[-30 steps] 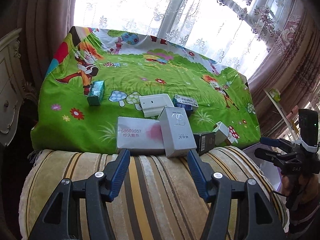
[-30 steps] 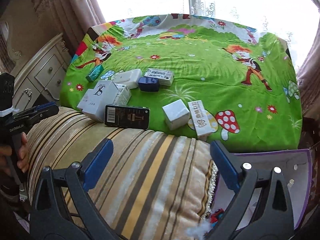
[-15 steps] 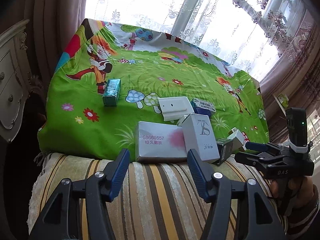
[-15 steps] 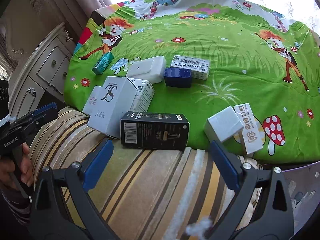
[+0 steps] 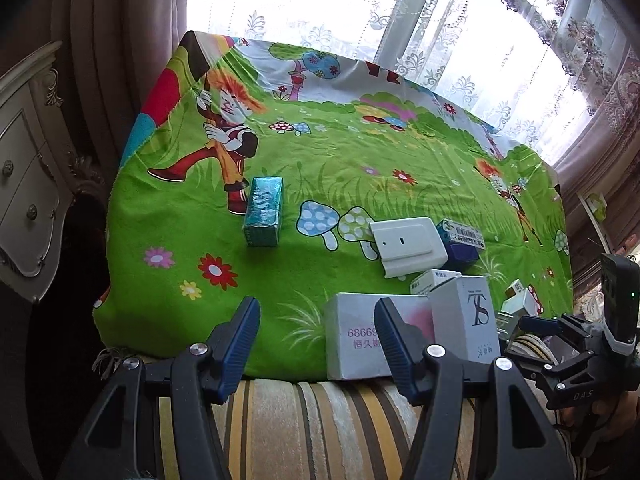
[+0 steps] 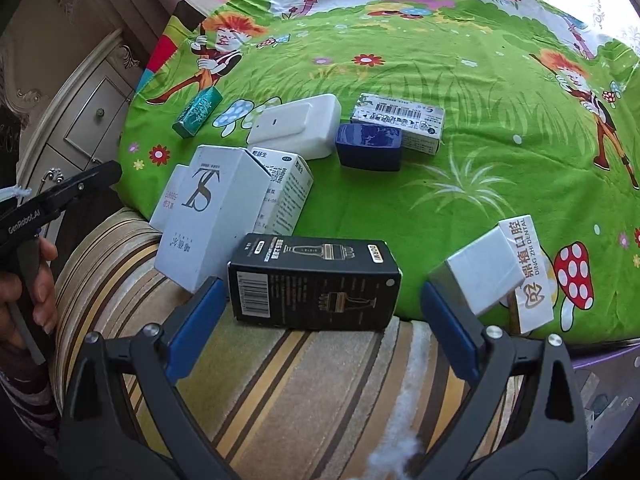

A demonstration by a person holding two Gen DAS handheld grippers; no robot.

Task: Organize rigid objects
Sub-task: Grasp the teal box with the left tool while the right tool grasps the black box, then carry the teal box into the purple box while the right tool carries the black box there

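Several boxes lie on a green cartoon cloth [image 5: 192, 248]. My left gripper [image 5: 318, 344] stands open over the cloth's near edge, just before a white-and-pink box [image 5: 356, 336]; a silver "TS" box [image 5: 466, 316] leans beside it. Farther off are a teal box [image 5: 263, 212] and a flat white device [image 5: 408, 246]. My right gripper [image 6: 322, 316] is open, its fingertips either side of a black box [image 6: 316, 280] without touching it. Behind are the silver box [image 6: 212, 216], a medicine box [image 6: 286, 188], a blue box [image 6: 370, 146], a small white cube [image 6: 478, 276] and a dental box [image 6: 528, 272].
A striped cushion [image 6: 280, 392] runs along the near side under both grippers. A white chest of drawers [image 5: 28, 184] stands at the left, with curtains and a bright window behind. A barcode box [image 6: 400, 122] lies behind the blue one. A hand [image 6: 40, 288] holds the left gripper.
Both grippers have come forward and lower toward the boxes. The left one has shifted left to face the white-and-pink box; the right one now brackets the black box. Neither has changed its opening.
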